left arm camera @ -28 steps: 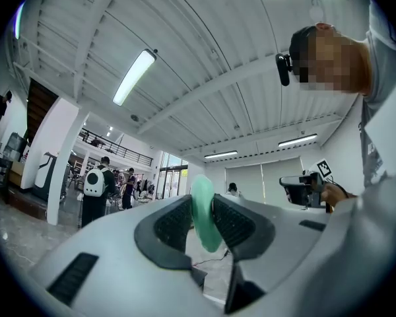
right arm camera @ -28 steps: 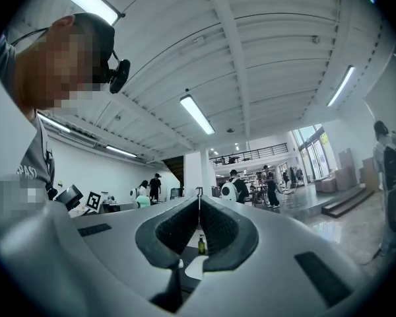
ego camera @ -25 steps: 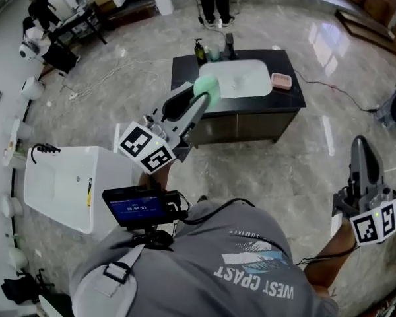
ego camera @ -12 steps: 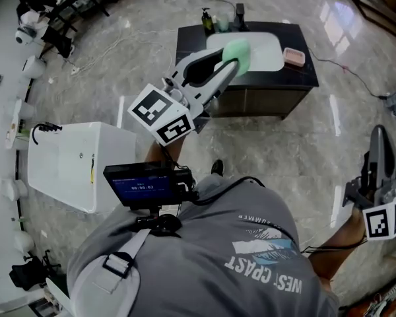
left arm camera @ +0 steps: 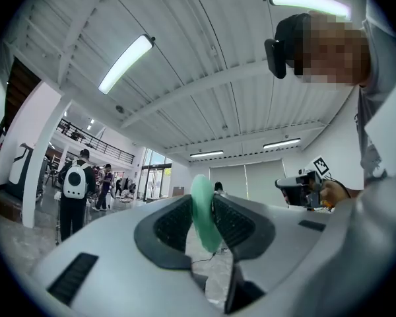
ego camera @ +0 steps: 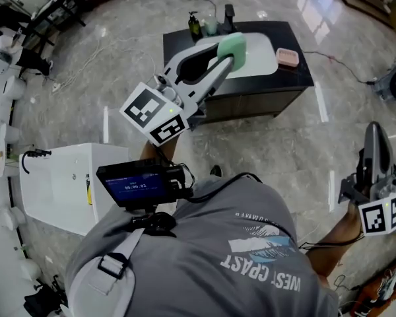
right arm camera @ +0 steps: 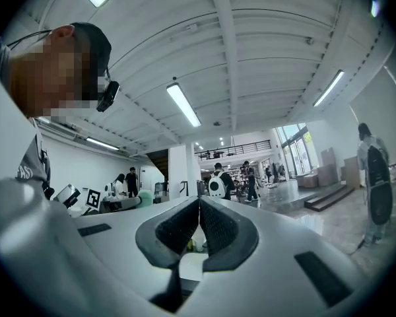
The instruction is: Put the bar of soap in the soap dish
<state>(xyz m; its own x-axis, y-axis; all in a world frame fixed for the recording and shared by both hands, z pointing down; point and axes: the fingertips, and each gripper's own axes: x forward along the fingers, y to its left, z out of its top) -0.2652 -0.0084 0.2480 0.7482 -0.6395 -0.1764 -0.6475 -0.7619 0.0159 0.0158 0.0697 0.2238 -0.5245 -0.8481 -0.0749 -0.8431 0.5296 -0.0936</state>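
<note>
While the left gripper is raised ahead of the person, its jaws are clamped on the bar of soap, one ribbed black pad pressing each broad face. The soap is pale mint green, smooth and matte, an oblong with rounded corners. In the left gripper view it stands edge-on (a narrow upright oval) and sticks out past the jaw tips. From the head view, the bar shows against the left end of the white basin, which is set in a black cabinet on the marble floor, far from the person. The pink soap dish sits on the cabinet top just right of the basin, well apart from the soap. A dark faucet and a dark bottle stand along the far edge of the cabinet. The right gripper hangs low at the person's right side; its jaws meet at the tips with nothing between them. A white unit stands on the floor at near left.
</note>
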